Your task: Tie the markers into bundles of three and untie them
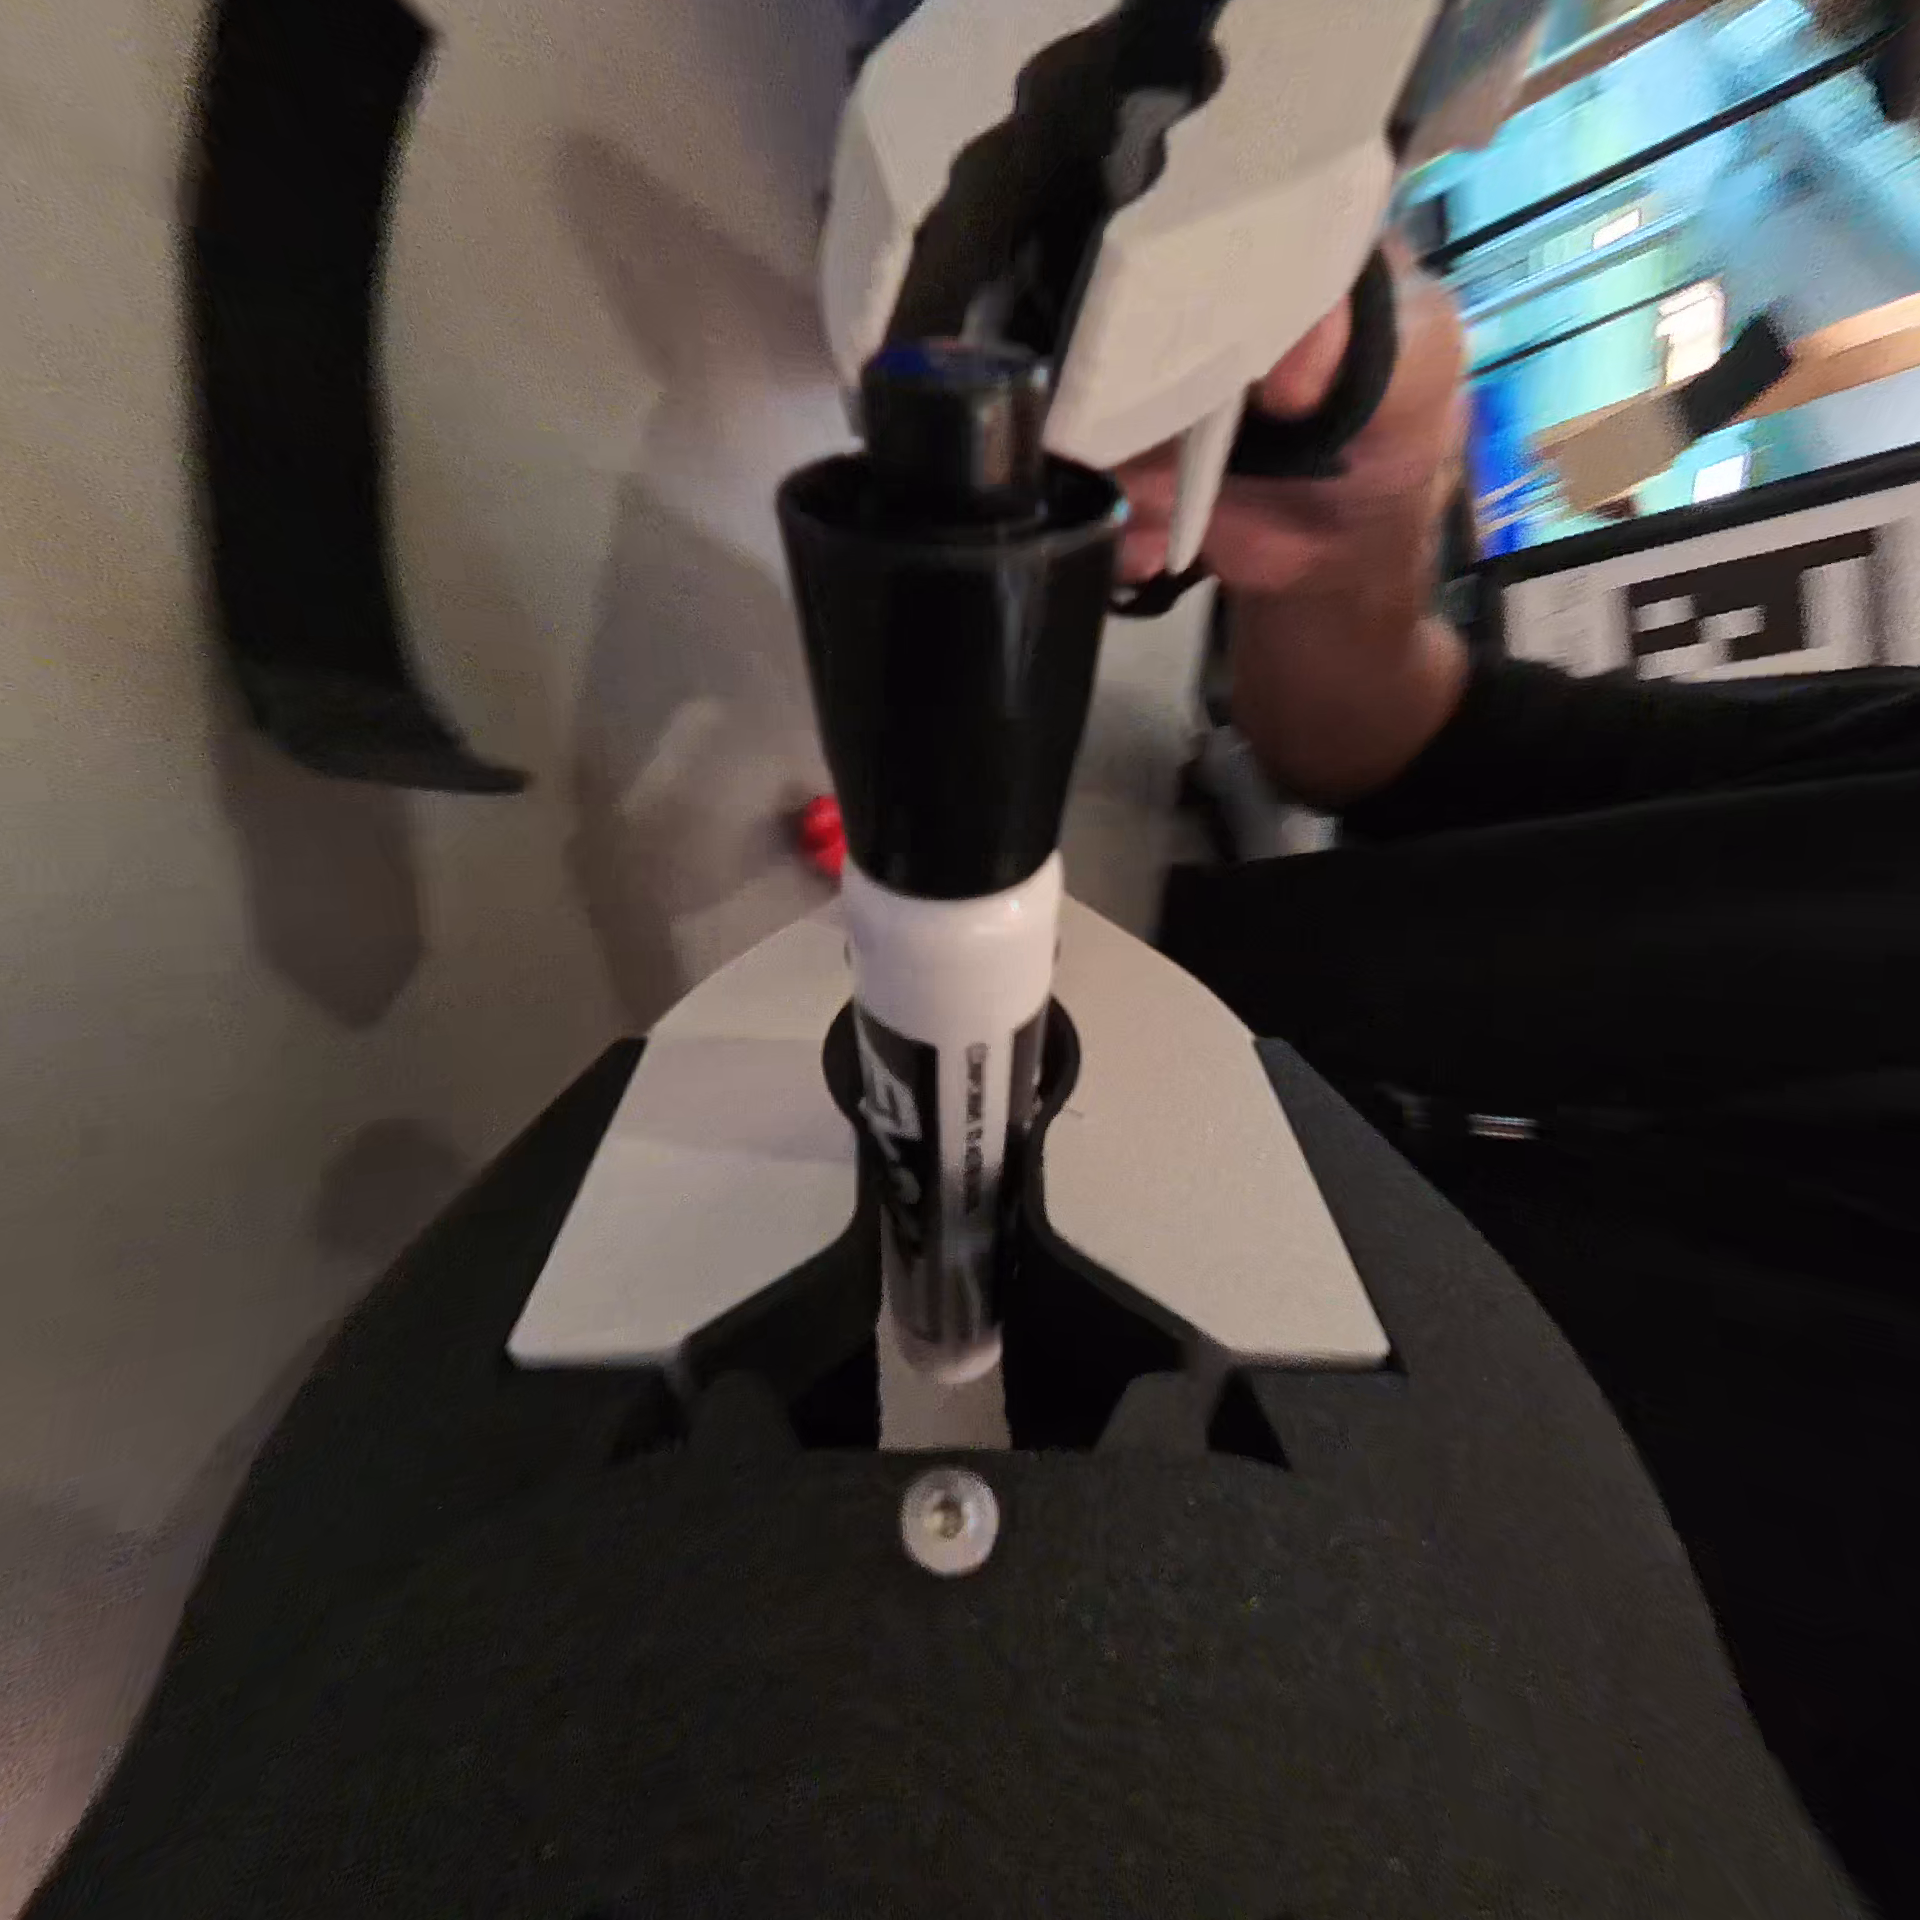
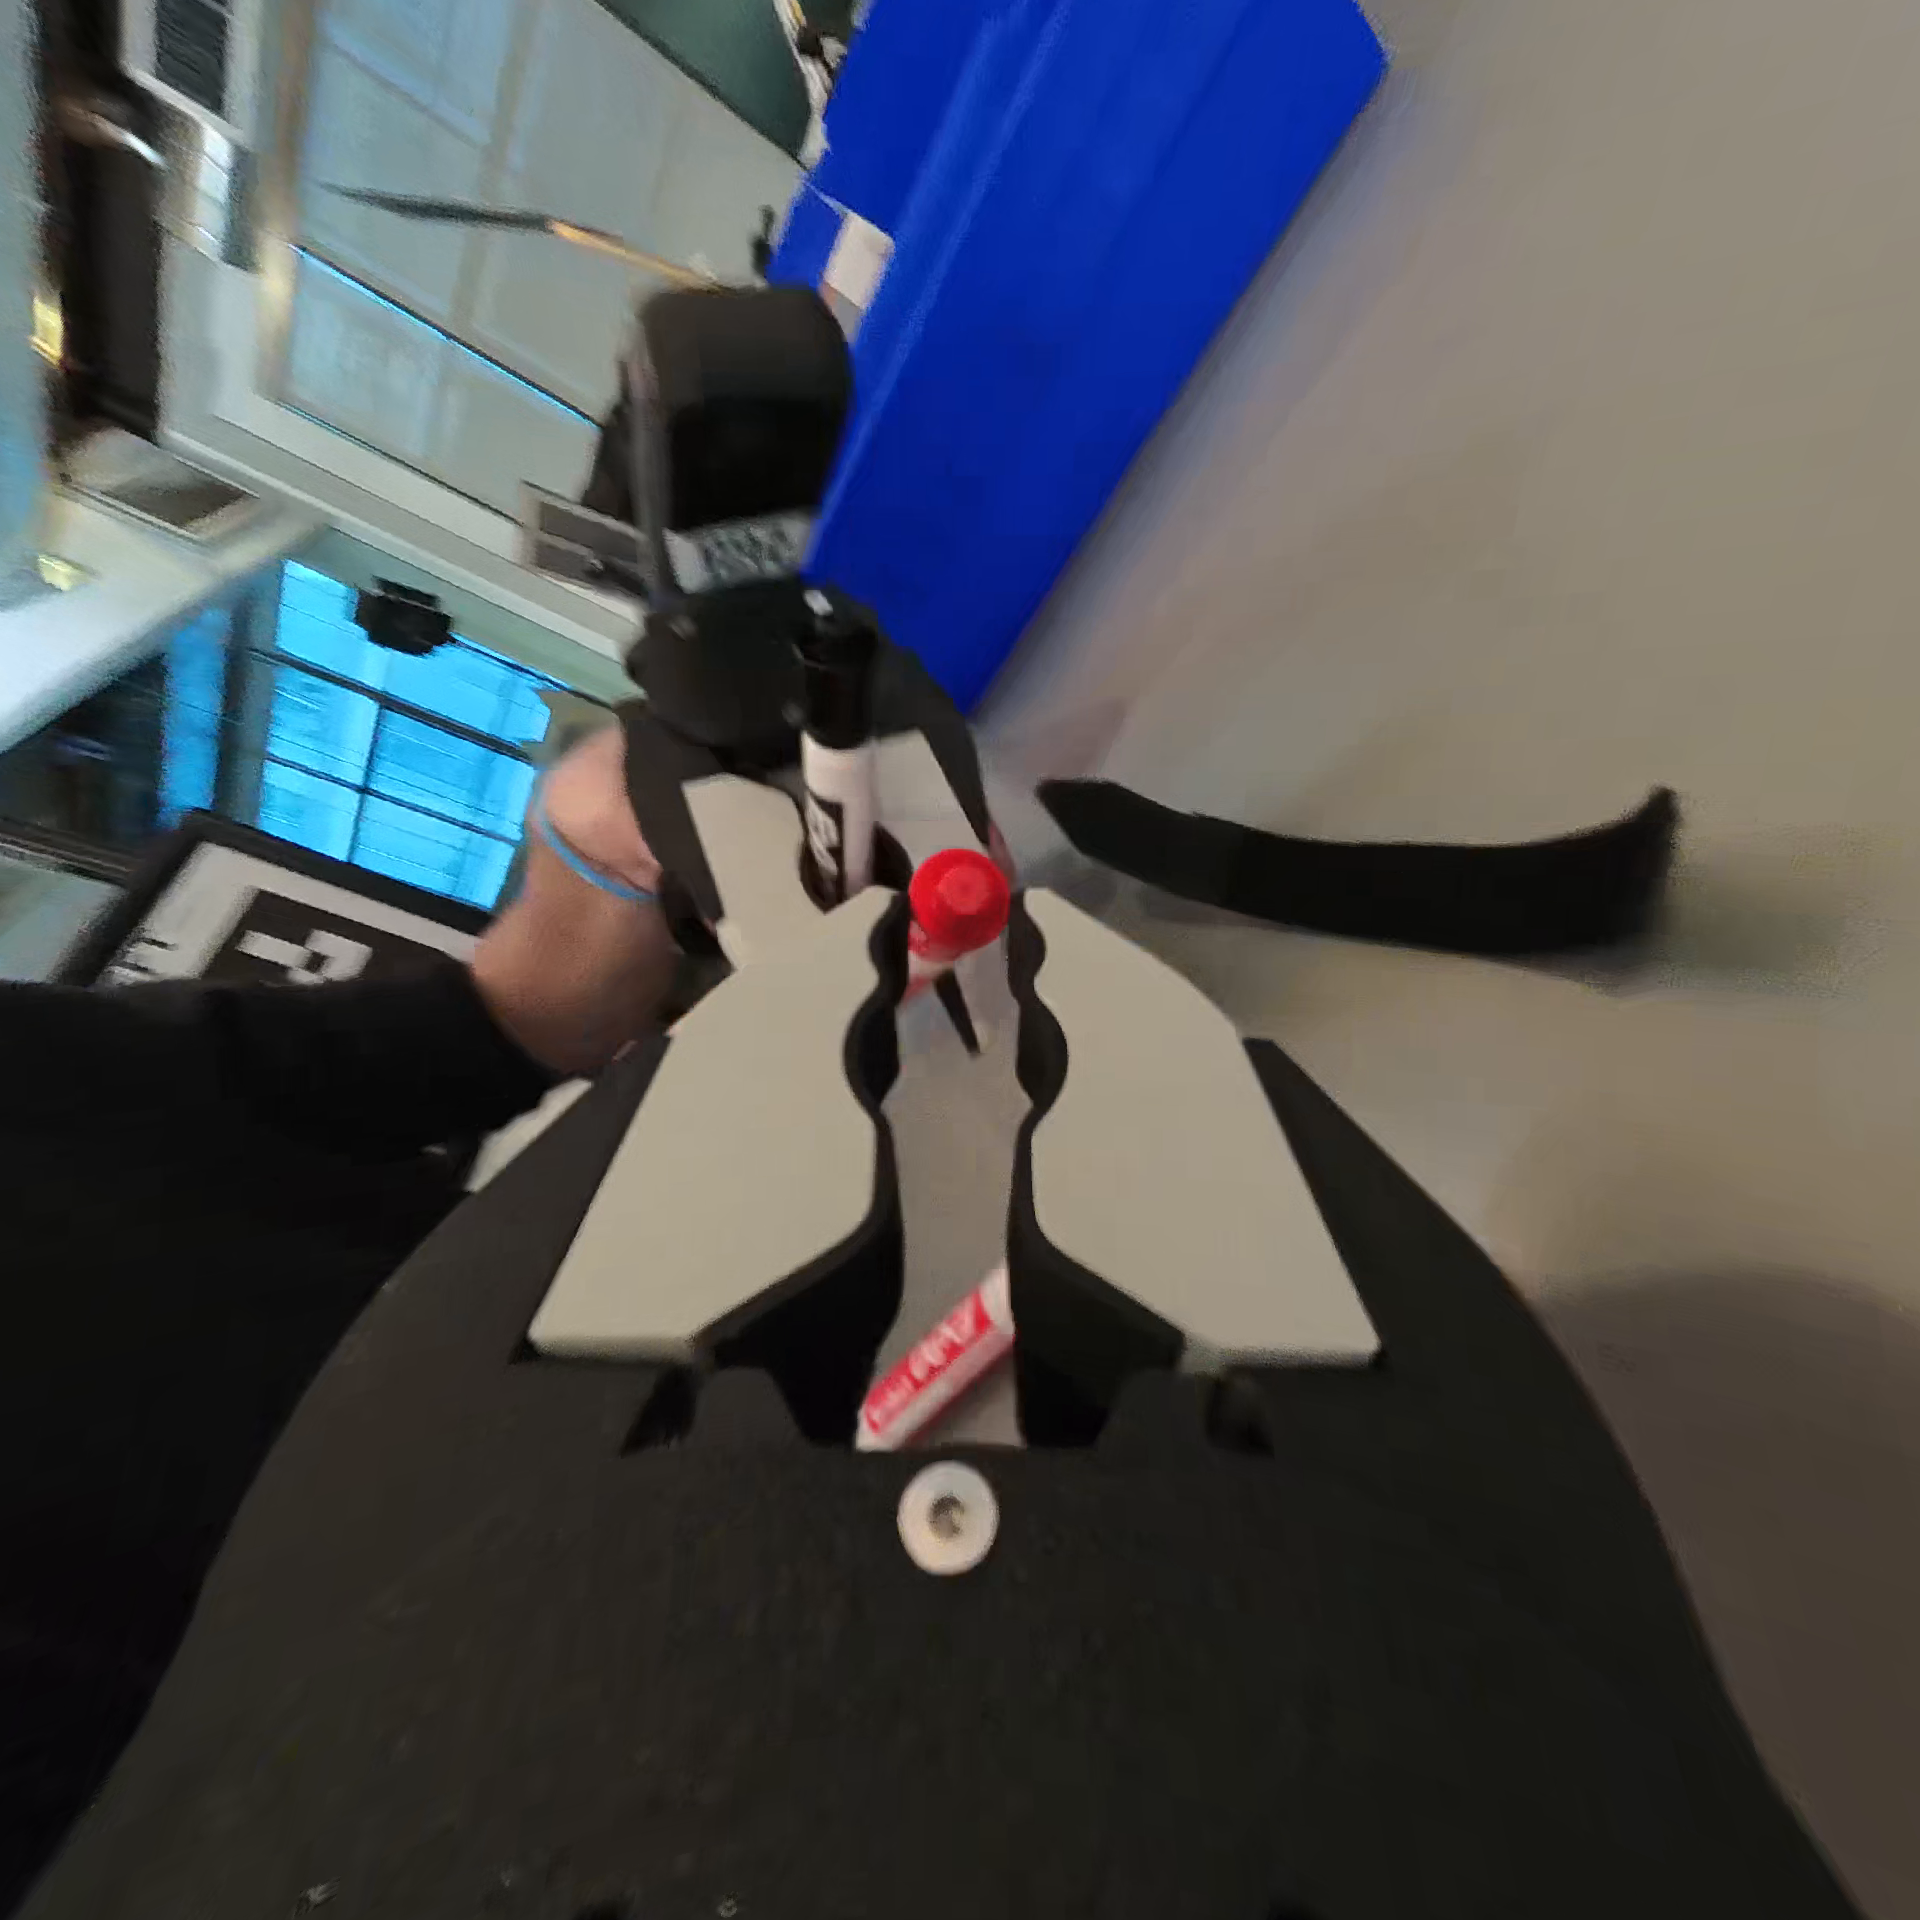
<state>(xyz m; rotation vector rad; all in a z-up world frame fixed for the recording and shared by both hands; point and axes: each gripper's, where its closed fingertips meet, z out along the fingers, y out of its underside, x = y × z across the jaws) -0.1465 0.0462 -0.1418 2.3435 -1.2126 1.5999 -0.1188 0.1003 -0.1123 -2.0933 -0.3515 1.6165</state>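
Logging what my two cameras show, placed against the black marker as landmark.

1. Black marker (image 1: pixel 951 1039): white barrel, black cap (image 1: pixel 951 686) pointing away from my left camera. My left gripper (image 1: pixel 951 997) is clamped on its barrel, both fingers pressed to it. The right wrist view shows the same marker (image 2: pixel 836 769) held off the desk in that gripper (image 2: pixel 847 883).

2. Right gripper (image 2: pixel 951 925): fingers apart, nothing clamped between them. From the left camera it (image 1: pixel 997 343) sits just beyond the black marker's cap, its tips close to a dark blue-ended cylinder (image 1: pixel 951 416) that lies right behind the cap. I cannot tell whether they touch.

3. Red marker (image 2: pixel 940 1351): lying on the desk below and in front of the black marker, seen through the gap of my right gripper, its red cap (image 2: pixel 958 891) at the fingertips. The left view shows only a red spot (image 1: pixel 824 826) beside the black cap.

4. Black strap (image 2: pixel 1371 862): flat on the pale desk (image 2: pixel 1558 520), well apart from the black marker; in the left view it (image 1: pixel 301 416) lies far to that marker's side.

5. Blue bin (image 2: pixel 1039 364): on the desk beyond the black marker.

6. Hand (image 2: pixel 582 935) in a dark sleeve, holding the left gripper.
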